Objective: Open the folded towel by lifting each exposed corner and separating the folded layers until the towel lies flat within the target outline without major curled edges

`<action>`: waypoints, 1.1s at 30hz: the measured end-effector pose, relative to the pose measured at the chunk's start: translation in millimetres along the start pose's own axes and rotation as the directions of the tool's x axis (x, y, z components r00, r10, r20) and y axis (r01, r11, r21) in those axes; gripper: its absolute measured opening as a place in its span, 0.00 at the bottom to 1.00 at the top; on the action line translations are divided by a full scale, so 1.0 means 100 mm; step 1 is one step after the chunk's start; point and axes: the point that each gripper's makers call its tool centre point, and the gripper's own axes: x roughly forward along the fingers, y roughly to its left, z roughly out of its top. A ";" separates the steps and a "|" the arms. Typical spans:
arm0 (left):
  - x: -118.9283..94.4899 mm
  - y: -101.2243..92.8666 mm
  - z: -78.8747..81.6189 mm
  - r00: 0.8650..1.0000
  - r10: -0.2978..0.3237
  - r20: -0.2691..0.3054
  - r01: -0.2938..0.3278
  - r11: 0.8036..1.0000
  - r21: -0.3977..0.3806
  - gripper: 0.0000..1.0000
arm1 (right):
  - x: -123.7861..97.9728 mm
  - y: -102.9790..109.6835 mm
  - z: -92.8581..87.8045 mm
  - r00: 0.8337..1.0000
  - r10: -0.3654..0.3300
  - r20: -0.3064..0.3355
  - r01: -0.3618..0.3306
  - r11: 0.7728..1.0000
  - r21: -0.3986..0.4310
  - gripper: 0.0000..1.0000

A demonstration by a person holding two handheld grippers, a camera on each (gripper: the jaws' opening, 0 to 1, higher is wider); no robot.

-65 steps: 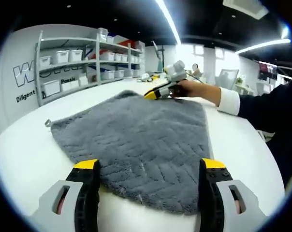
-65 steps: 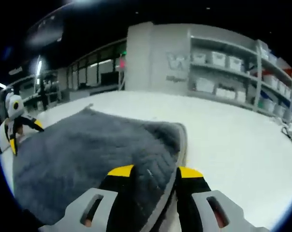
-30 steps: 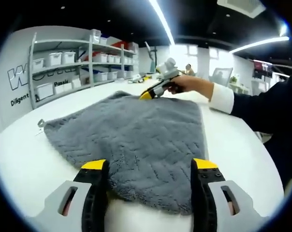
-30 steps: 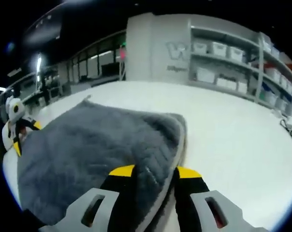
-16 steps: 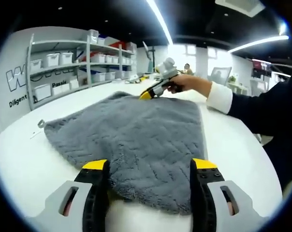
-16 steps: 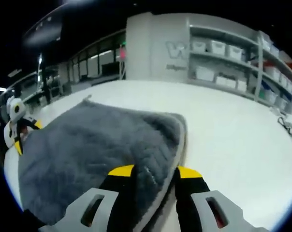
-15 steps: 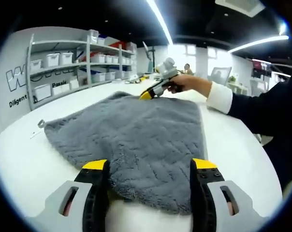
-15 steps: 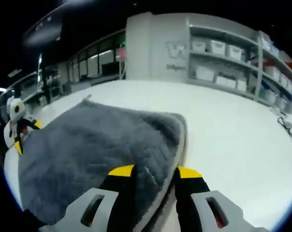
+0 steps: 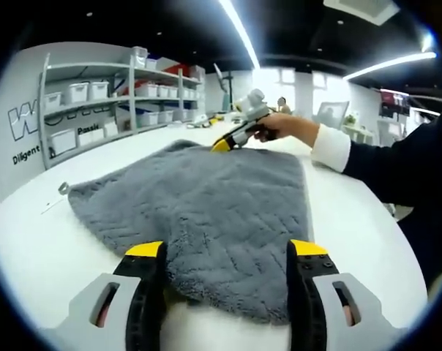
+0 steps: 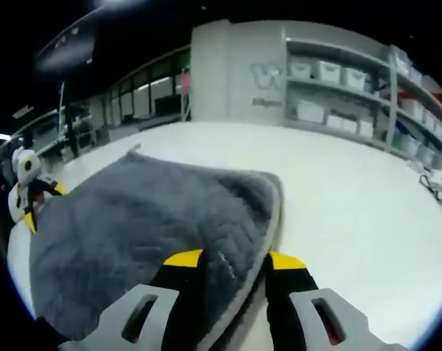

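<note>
A grey plush towel [image 9: 206,197] with a zigzag pile lies folded on the white table [image 9: 38,248]. My left gripper [image 9: 225,252] stands open at the towel's near edge, which lies between its yellow-tipped jaws without being pinched. My right gripper [image 10: 234,260] is shut on the towel [image 10: 148,219] at its doubled far corner, with both layers between the jaws. From the left gripper view, the right gripper [image 9: 232,137] sits in a hand at that far corner. The left gripper [image 10: 23,201] shows small at the towel's far end in the right gripper view.
Grey shelving with white bins [image 9: 96,110] lines the wall beyond the table, and the shelving [image 10: 345,95] also appears in the right gripper view. A small loop tag [image 9: 63,189] sticks out of the towel's left corner. A person's dark sleeve [image 9: 404,168] reaches in from the right.
The left gripper's jaws have come slightly closer together and sit nearer the towel's edge than 2.2 s ago. The right gripper keeps its hold on the corner, barely moved.
</note>
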 end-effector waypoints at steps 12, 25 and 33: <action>0.02 -0.04 0.01 1.000 0.007 0.001 -0.007 1.000 0.003 0.65 | -0.04 -0.16 0.06 0.999 -0.034 0.028 0.036 0.996 -0.079 0.27; 0.04 -0.04 0.04 1.000 0.019 0.013 -0.019 1.000 0.004 0.68 | -0.13 -0.29 0.07 0.999 -0.034 0.035 0.034 0.999 0.002 0.09; 0.04 -0.07 0.06 1.000 0.009 0.026 -0.009 1.000 -0.006 0.73 | -0.17 -0.20 0.03 1.000 -0.003 0.027 0.002 0.999 0.035 0.08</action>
